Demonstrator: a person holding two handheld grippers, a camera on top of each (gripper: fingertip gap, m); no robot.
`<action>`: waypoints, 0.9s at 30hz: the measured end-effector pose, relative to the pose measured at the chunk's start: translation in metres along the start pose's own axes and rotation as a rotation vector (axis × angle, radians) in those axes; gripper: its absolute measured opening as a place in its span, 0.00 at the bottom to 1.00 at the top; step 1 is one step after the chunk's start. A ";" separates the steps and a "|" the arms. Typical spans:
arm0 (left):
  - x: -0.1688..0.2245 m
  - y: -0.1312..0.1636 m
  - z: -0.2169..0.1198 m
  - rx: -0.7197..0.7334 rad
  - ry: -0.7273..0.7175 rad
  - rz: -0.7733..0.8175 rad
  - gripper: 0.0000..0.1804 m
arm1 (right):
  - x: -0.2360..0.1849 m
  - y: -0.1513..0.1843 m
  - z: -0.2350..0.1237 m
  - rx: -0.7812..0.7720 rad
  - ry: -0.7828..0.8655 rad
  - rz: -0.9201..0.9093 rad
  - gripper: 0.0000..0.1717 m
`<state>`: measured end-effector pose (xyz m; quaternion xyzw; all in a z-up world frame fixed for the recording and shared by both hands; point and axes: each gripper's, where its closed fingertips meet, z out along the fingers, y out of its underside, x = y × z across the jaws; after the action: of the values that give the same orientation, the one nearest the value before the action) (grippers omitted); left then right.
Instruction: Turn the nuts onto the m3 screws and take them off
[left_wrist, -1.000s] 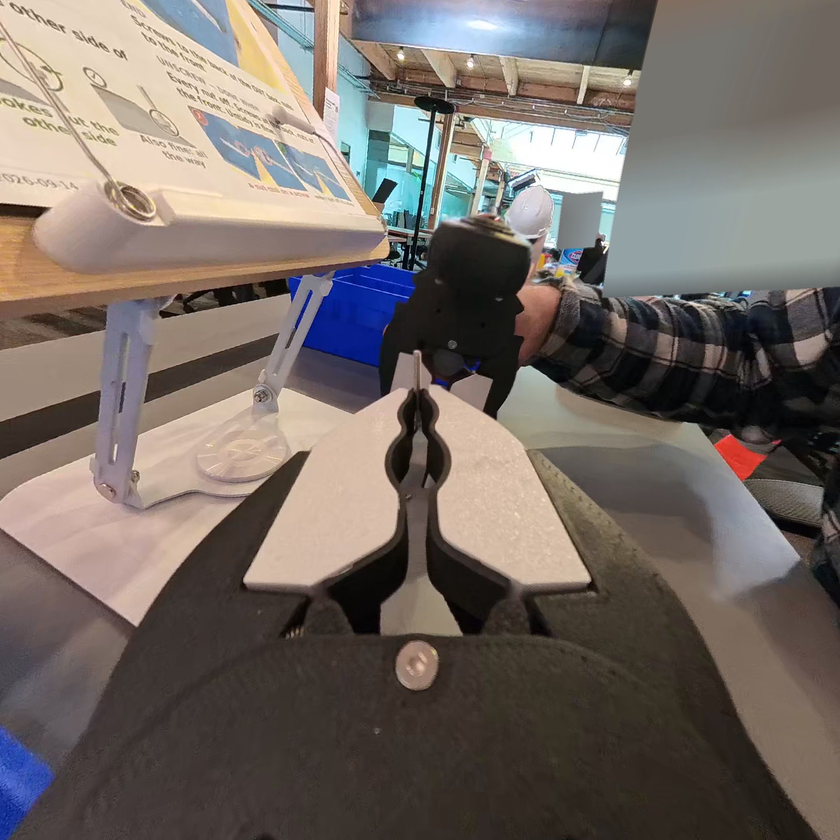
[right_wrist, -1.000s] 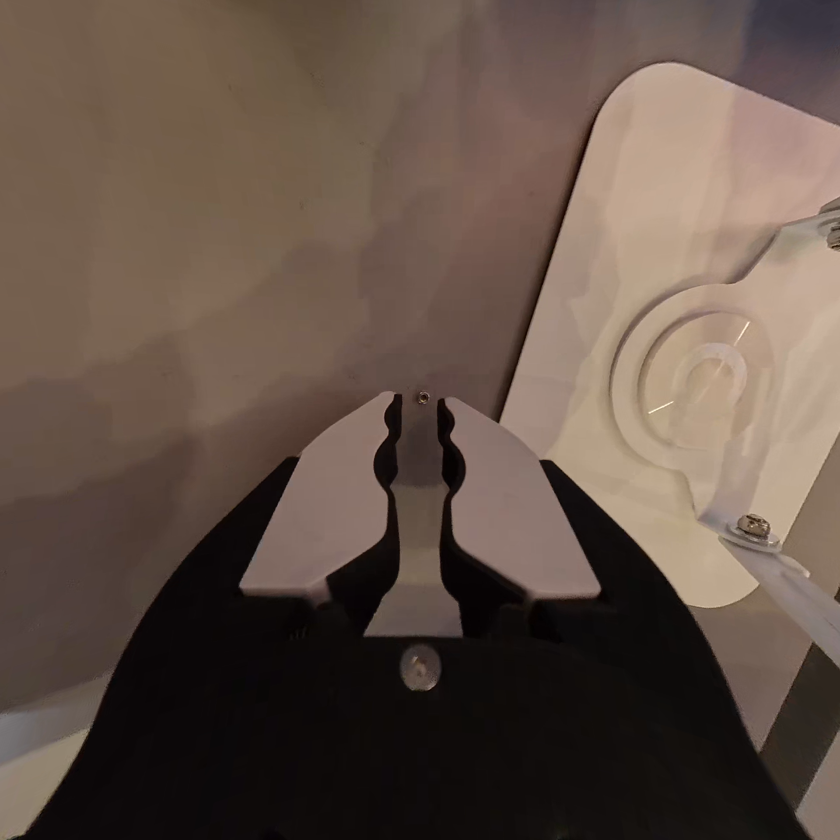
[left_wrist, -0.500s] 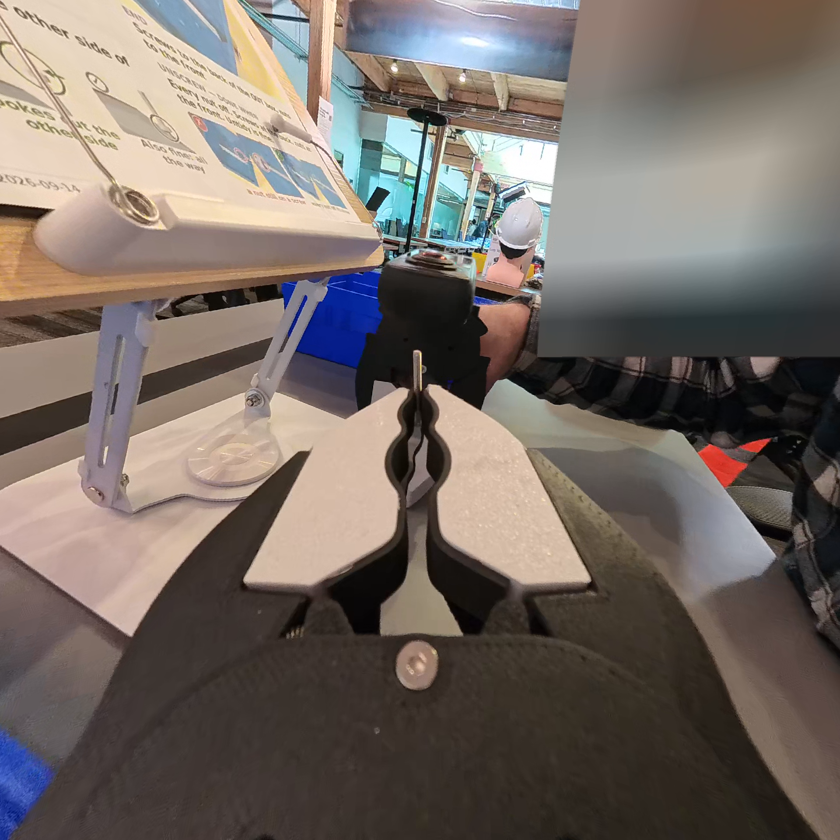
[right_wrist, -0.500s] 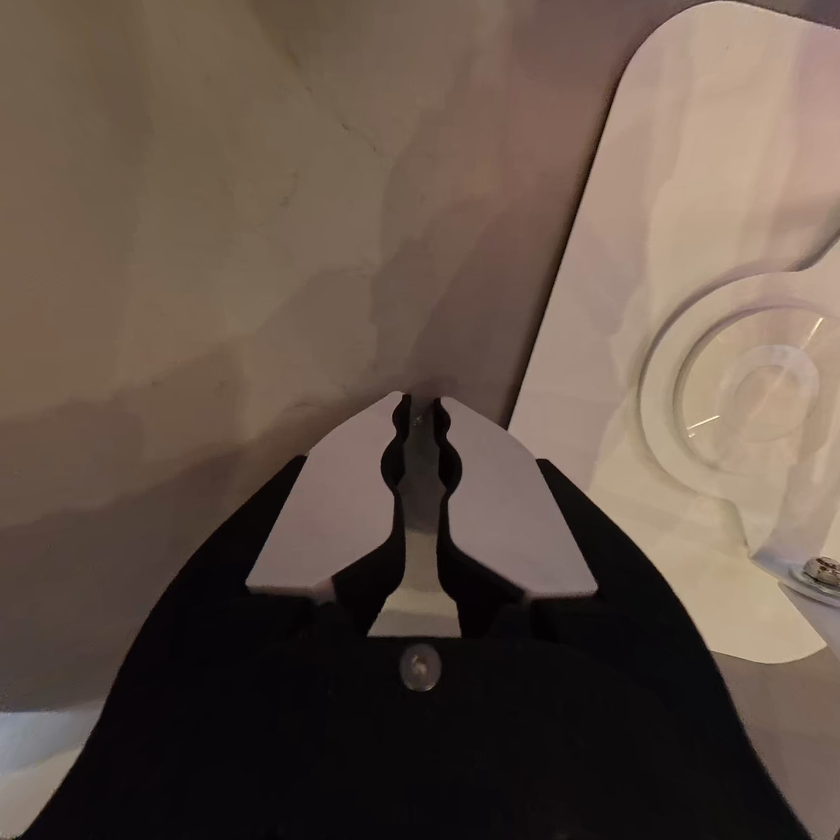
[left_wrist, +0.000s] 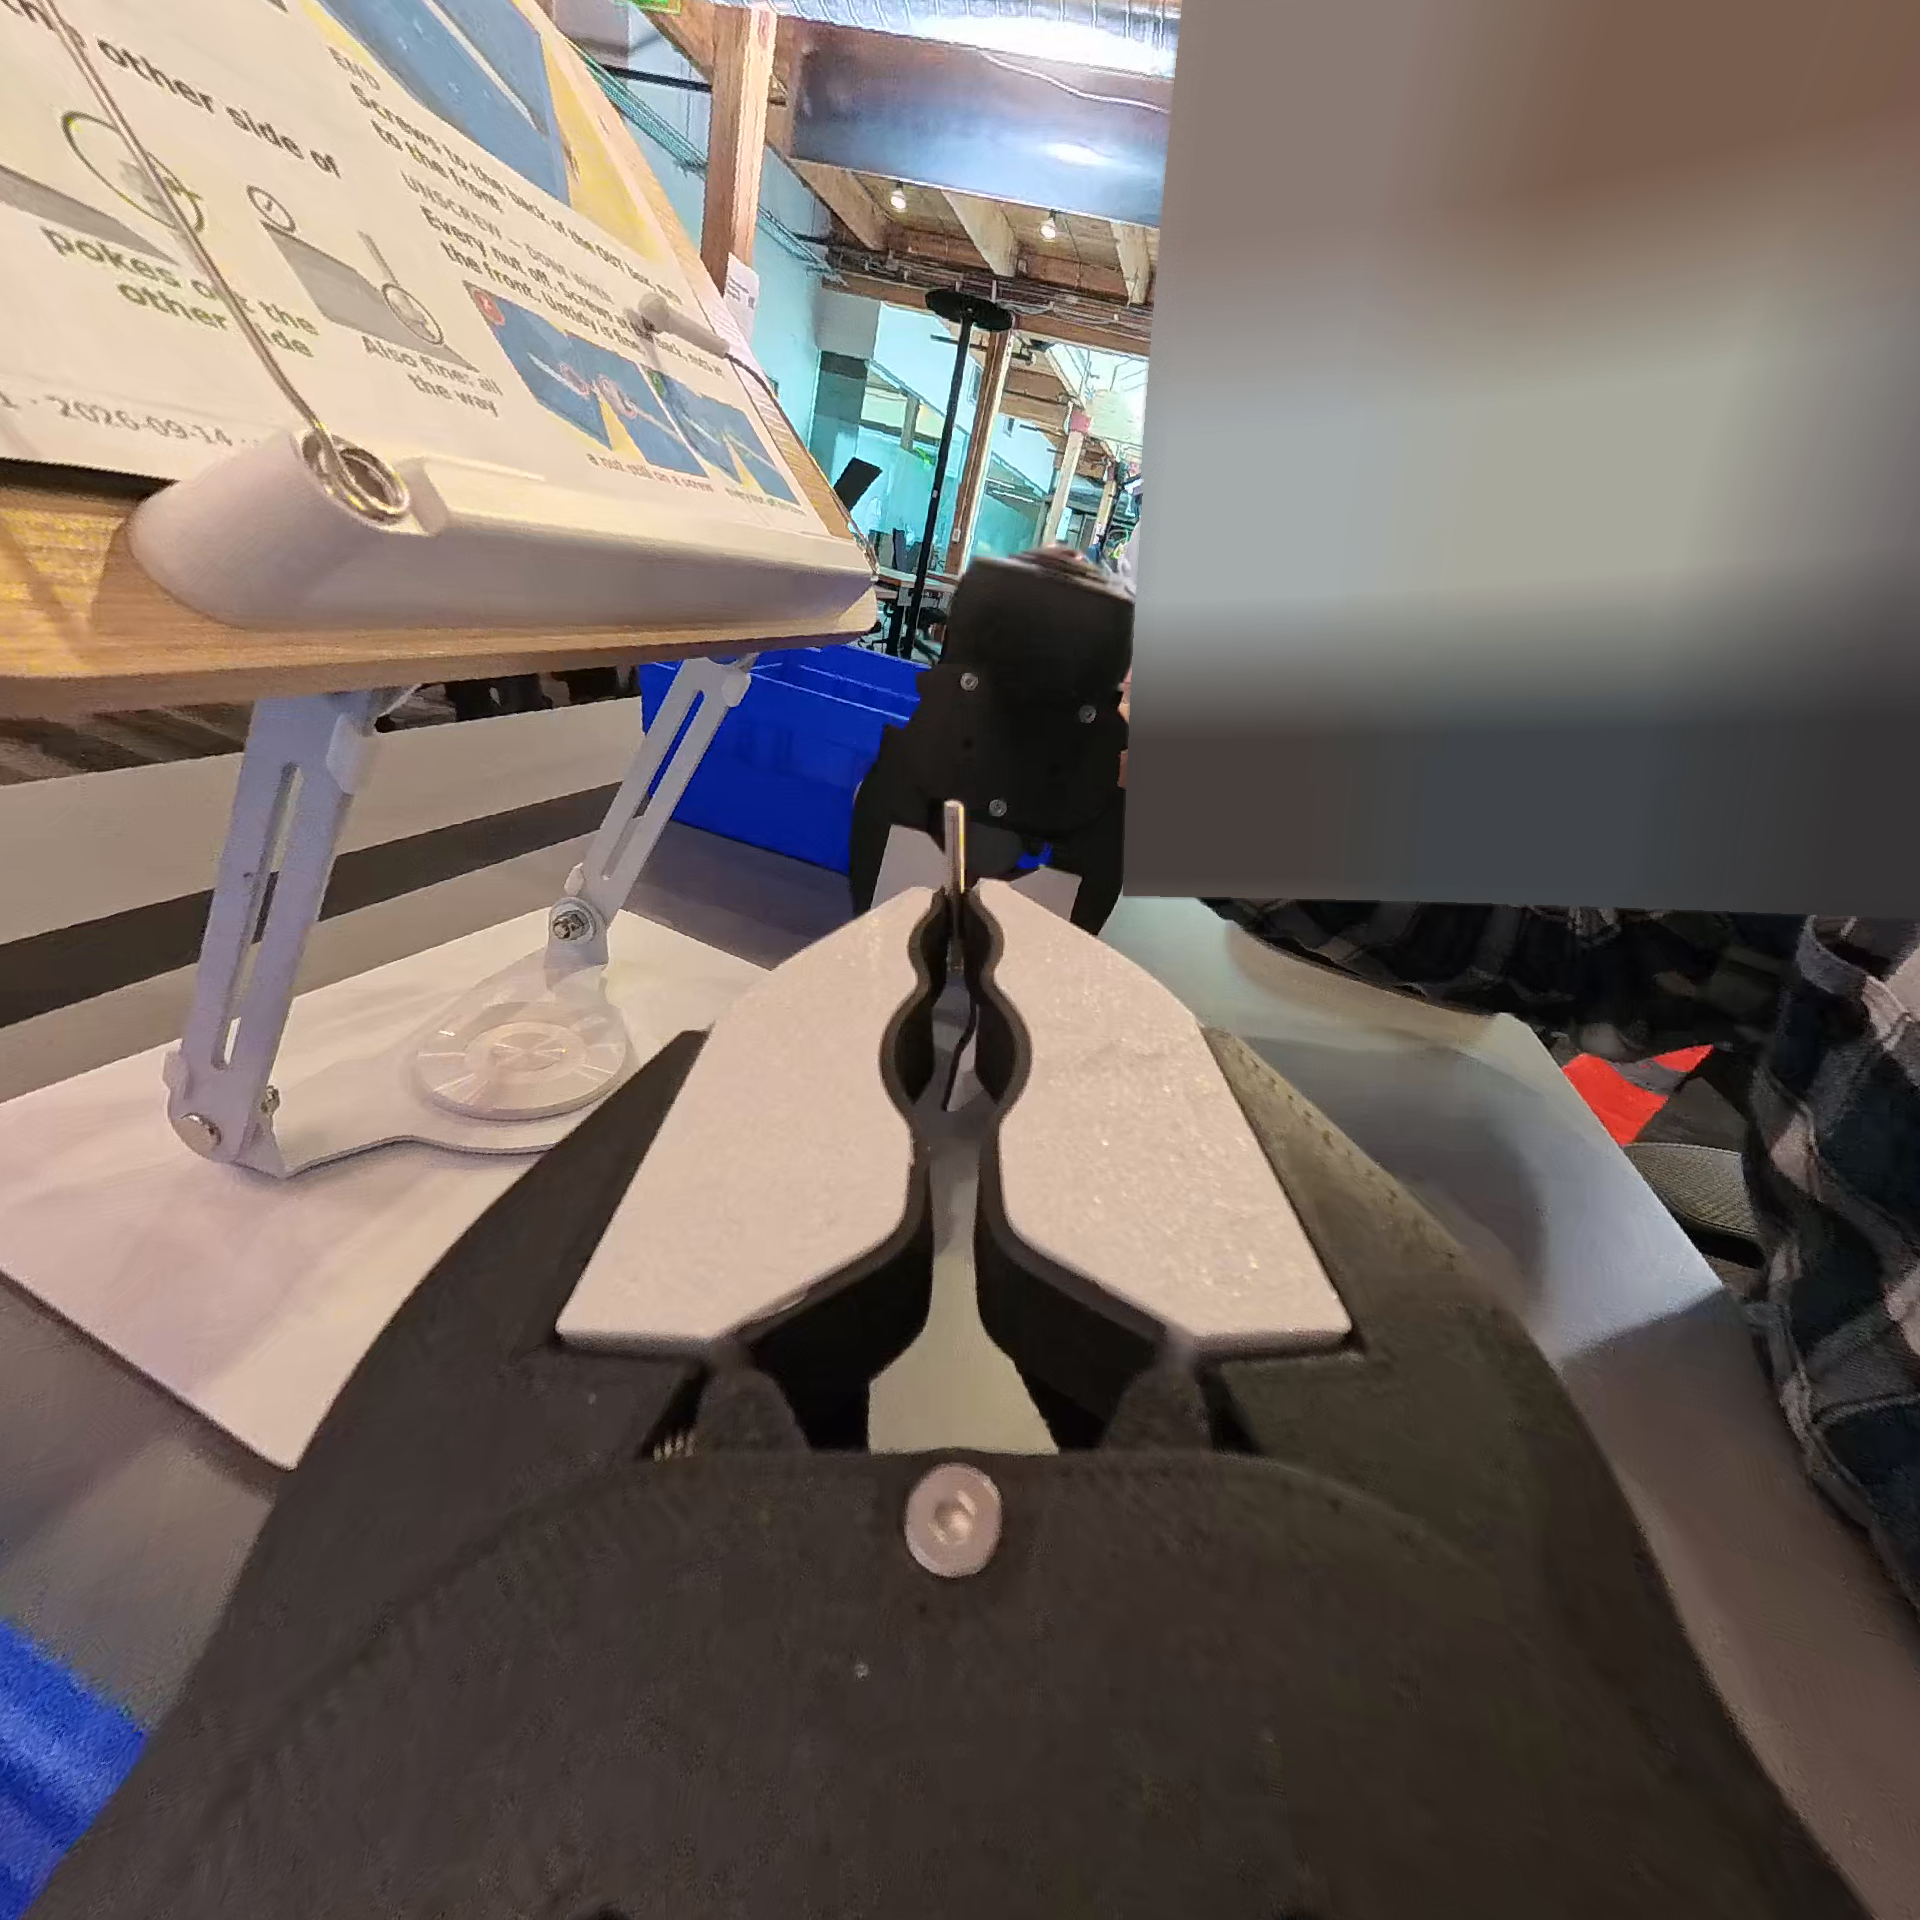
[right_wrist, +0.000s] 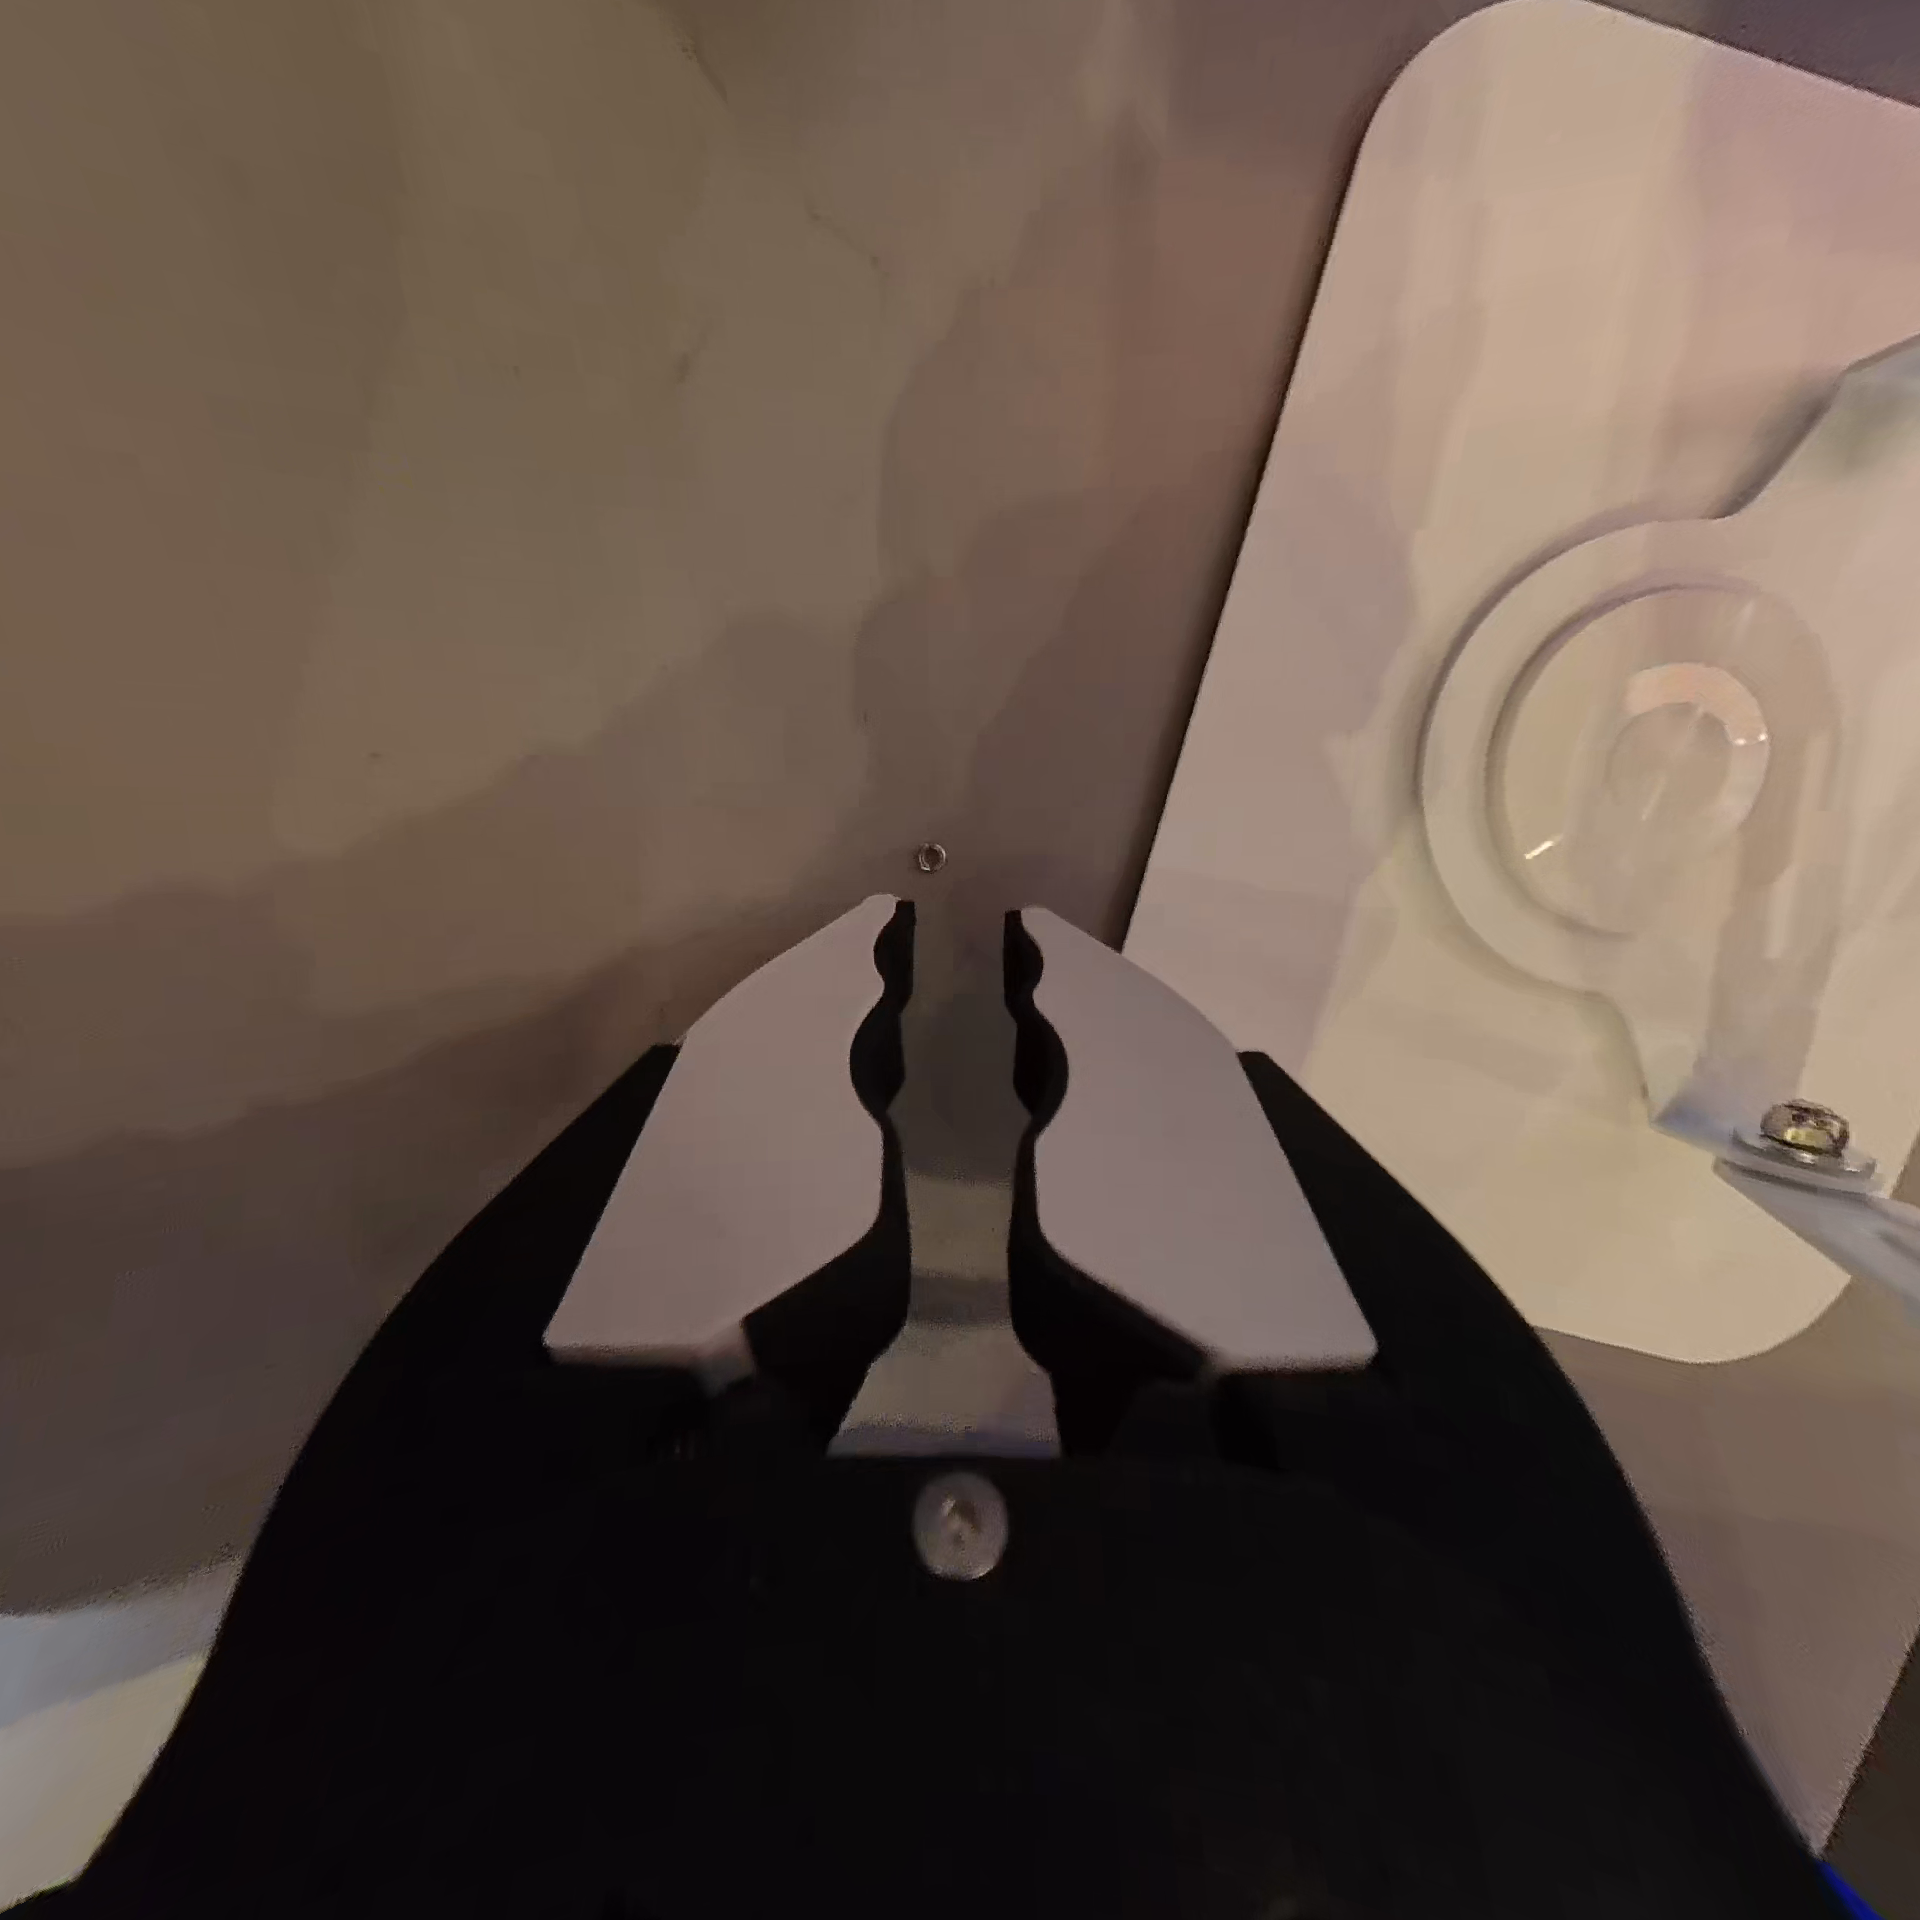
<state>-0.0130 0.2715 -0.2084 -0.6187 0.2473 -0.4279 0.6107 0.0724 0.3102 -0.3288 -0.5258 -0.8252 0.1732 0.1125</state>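
left tool (left_wrist: 954, 914) around thin steel pin (left_wrist: 953, 847)

— Where is the thin metal pin (left_wrist: 954, 847) sitting?
— It is standing upright at twelve o'clock, pinched between the tips of the left gripper (left_wrist: 957, 914), with the right gripper (left_wrist: 1023, 727) hanging behind it over the table (left_wrist: 1455, 1101).
— And the document stand (left_wrist: 436, 582)?
— It is rising at ten o'clock on its base plate (left_wrist: 208, 1278), with a bin (left_wrist: 769, 748) lying behind it.
— What is lying before the right gripper (right_wrist: 958, 920)?
— A small nut (right_wrist: 928, 858) is resting on the table (right_wrist: 468, 520) just beyond its parted tips, at twelve o'clock, and the base plate (right_wrist: 1351, 1039) is lying at two o'clock.
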 end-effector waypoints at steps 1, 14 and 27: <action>0.001 0.000 0.001 -0.001 0.002 0.001 0.01 | -0.001 0.000 0.003 -0.004 -0.008 -0.004 0.10; 0.003 0.001 0.001 -0.004 0.008 0.001 0.01 | -0.004 -0.002 0.015 -0.058 -0.024 -0.019 0.06; 0.004 0.002 0.003 -0.010 0.018 0.001 0.01 | -0.005 -0.005 0.016 -0.094 -0.047 -0.166 0.05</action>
<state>-0.0083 0.2691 -0.2093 -0.6179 0.2553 -0.4321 0.6053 0.0643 0.3008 -0.3411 -0.4560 -0.8755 0.1367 0.0822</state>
